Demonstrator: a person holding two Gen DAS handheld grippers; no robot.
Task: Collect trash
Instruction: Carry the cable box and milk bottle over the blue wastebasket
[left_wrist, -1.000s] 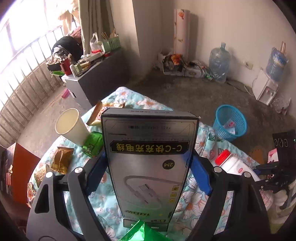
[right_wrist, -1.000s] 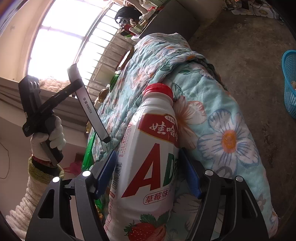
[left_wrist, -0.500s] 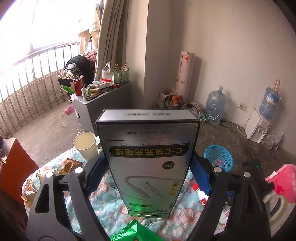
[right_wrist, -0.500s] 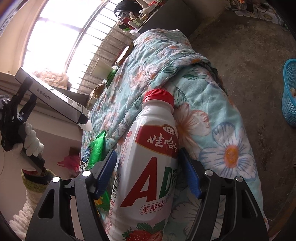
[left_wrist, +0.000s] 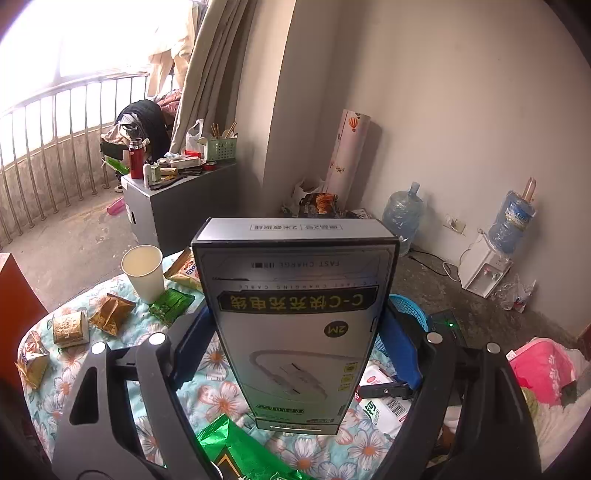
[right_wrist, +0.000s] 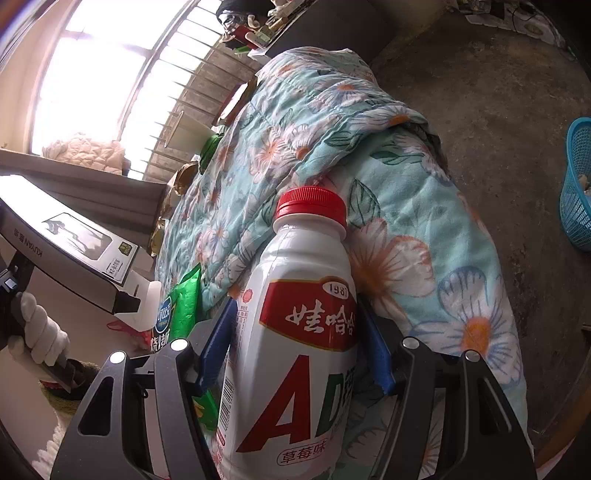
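Between the blue fingers of the left hand-held gripper (left_wrist: 295, 354), a grey cable box (left_wrist: 295, 317) is being gripped upright, above the floral quilt (left_wrist: 207, 391). Ahead and to its left, a paper cup (left_wrist: 143, 271) and snack wrappers (left_wrist: 110, 314) are lying on the quilt. The right hand-held gripper (right_wrist: 295, 350) is clamping a white red-capped drink bottle (right_wrist: 299, 332) against the quilt's edge; a blue basket (right_wrist: 578, 184) is standing on the floor well to its right.

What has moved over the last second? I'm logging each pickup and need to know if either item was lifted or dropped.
The left tool has lifted the cable box off the floral quilt and tipped it up, so the wall and water bottles now fill the view. Nothing was dropped or newly grasped. The right tool stays shut on the milk bottle, barely shifted by the quilt's edge; the paper cup and wrappers lie as before.
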